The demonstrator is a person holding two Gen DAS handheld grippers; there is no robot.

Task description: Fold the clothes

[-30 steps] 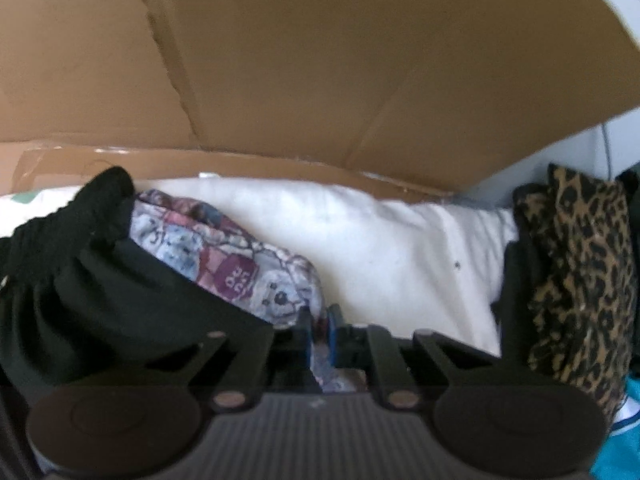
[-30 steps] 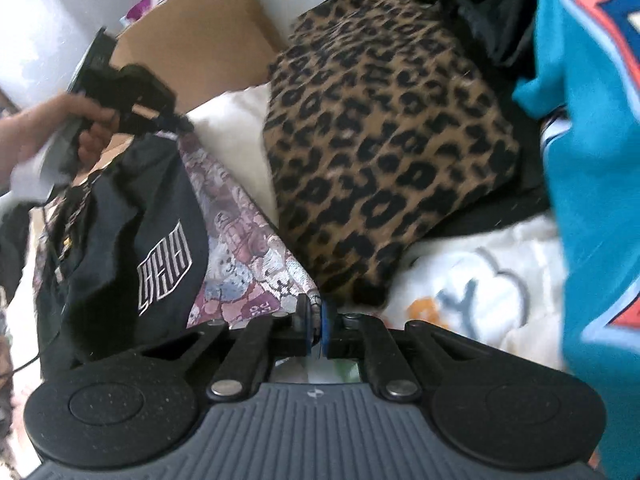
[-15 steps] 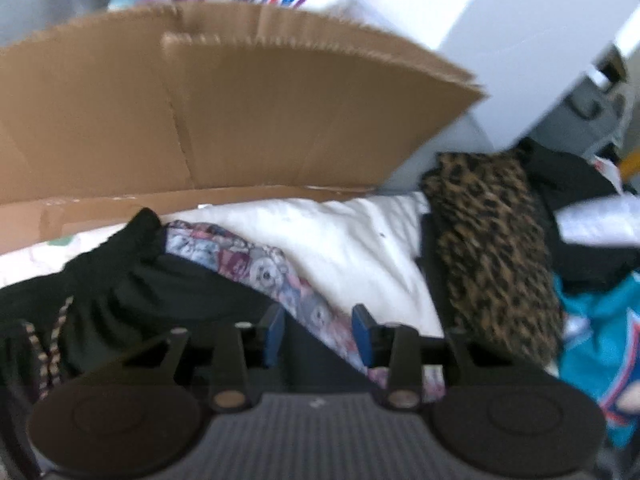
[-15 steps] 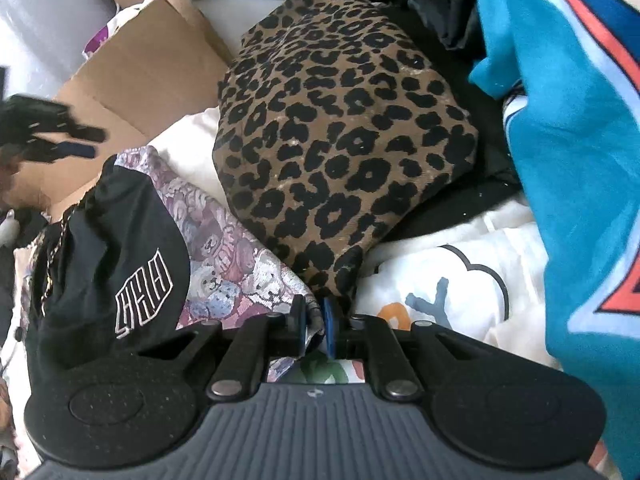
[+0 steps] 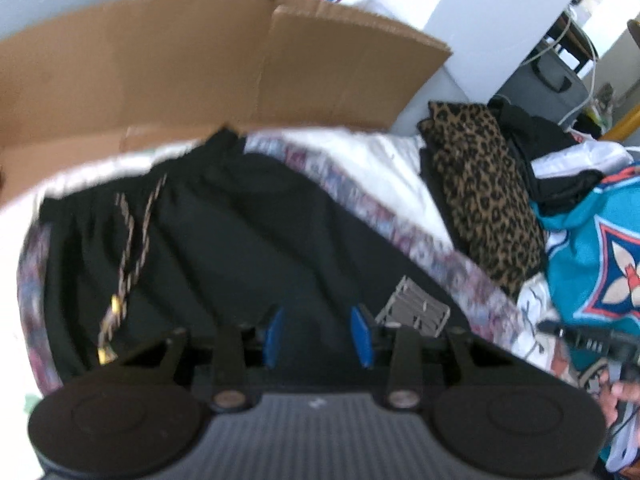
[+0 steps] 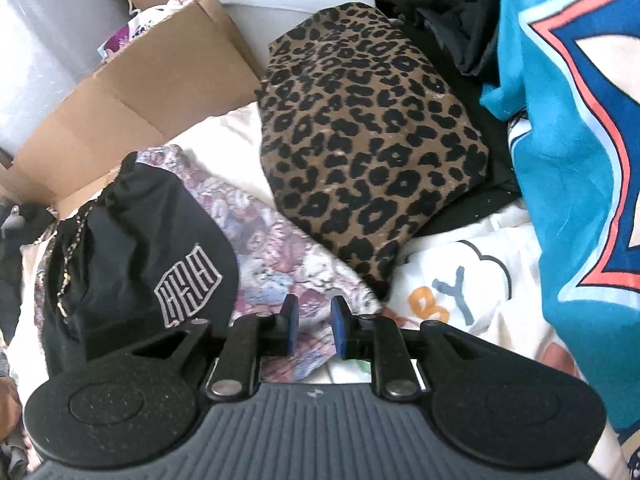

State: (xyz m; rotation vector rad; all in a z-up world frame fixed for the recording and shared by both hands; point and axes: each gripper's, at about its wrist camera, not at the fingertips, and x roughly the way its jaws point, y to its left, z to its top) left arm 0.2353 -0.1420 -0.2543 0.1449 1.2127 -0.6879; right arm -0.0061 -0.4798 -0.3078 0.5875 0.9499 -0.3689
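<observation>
A cardboard sheet (image 5: 224, 60) spans the top of the left view. Below it, mid-frame, the black shorts (image 5: 224, 236) lie flat over bear-print fabric (image 6: 280, 256); a leopard-print garment (image 6: 368, 140) sits to their right. The left hand-held gripper (image 5: 316, 334) stands moderately wide and empty; the right hand-held gripper (image 6: 314, 330), its jaws just opening, is narrowly parted over the fabric edge.

The black cloth shorts (image 6: 132, 232) look matt and soft, with a stitched grey emblem and a woven cord drawstring. The bear-print fabric (image 6: 272, 248) under them seems thin and smooth. The leopard-print folded garment (image 6: 360, 140) looks fuzzy (slightly linty). The brown cardboard sheet (image 5: 180, 60) is dull, creased paperboard. The teal printed jersey (image 6: 560, 160) is smooth.
</observation>
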